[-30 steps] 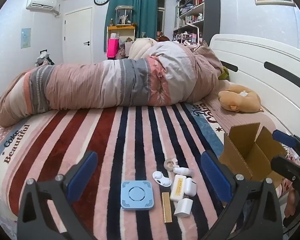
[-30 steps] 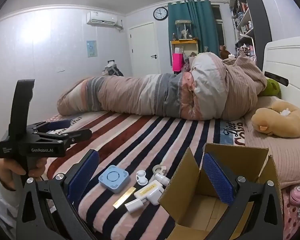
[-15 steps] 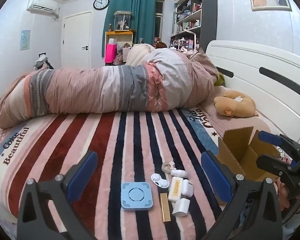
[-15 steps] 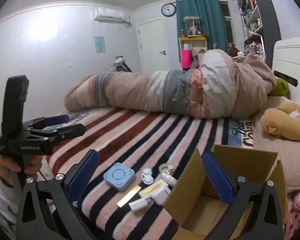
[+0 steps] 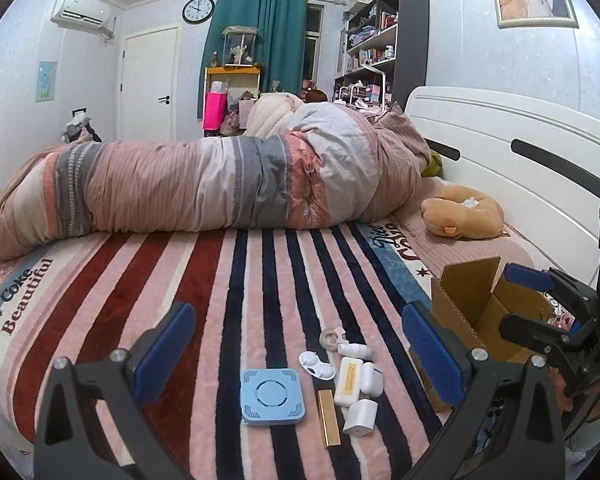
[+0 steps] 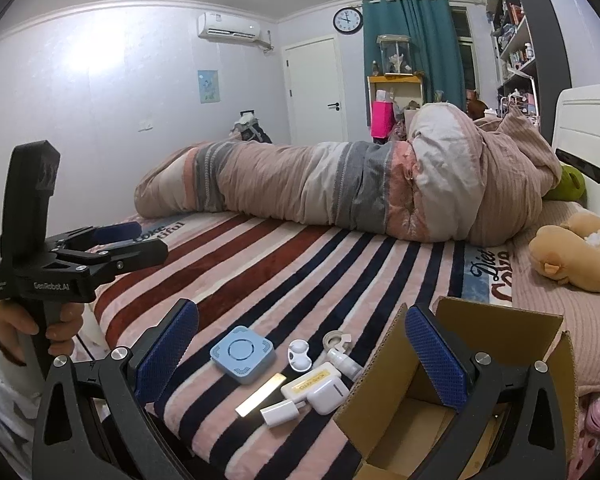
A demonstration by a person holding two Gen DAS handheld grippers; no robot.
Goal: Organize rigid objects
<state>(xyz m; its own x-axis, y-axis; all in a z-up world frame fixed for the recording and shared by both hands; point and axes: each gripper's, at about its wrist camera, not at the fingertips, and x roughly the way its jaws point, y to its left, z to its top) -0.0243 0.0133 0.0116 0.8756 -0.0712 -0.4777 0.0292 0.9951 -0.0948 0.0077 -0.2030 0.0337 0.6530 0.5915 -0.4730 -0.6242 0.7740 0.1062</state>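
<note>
1. Left gripper (image 5: pixel 296 360) hangs low over the near edge of the striped plush blanket (image 5: pixel 180 280), its blue-padded jaws spread wide with nothing between them.
2. Right gripper (image 6: pixel 300 352) is also splayed wide and empty, its right finger reaching over the open brown cardboard box (image 6: pixel 500 328).
3. Between the left gripper's fingers lies the whole cluster, all resting on the blanket.
4. The light blue square plastic device (image 5: pixel 271 396) sits furthest left of the group.
5. Just beside it on the right lies a slim gold metal bar (image 5: pixel 329 418), pointing away from the camera.
6. Next comes the white rectangular case with a yellow label (image 5: pixel 348 380), with a white earbud case (image 5: pixel 371 379) tucked against its right side.
7. A white cube-shaped charger plug (image 5: pixel 360 416) lies nearest the blanket's edge.
8. Further back: a white contact lens case (image 5: pixel 315 365), a small white bottle (image 5: pixel 354 350) on its side and a small roll of clear tape (image 5: pixel 332 337).
9. The cardboard box stands to the right of the cluster, flaps up; what I can see of its floor is bare.
10. An orange-brown plush toy (image 5: pixel 464 218) rests by the white headboard (image 5: pixel 500 152), well apart from the cluster.
</note>
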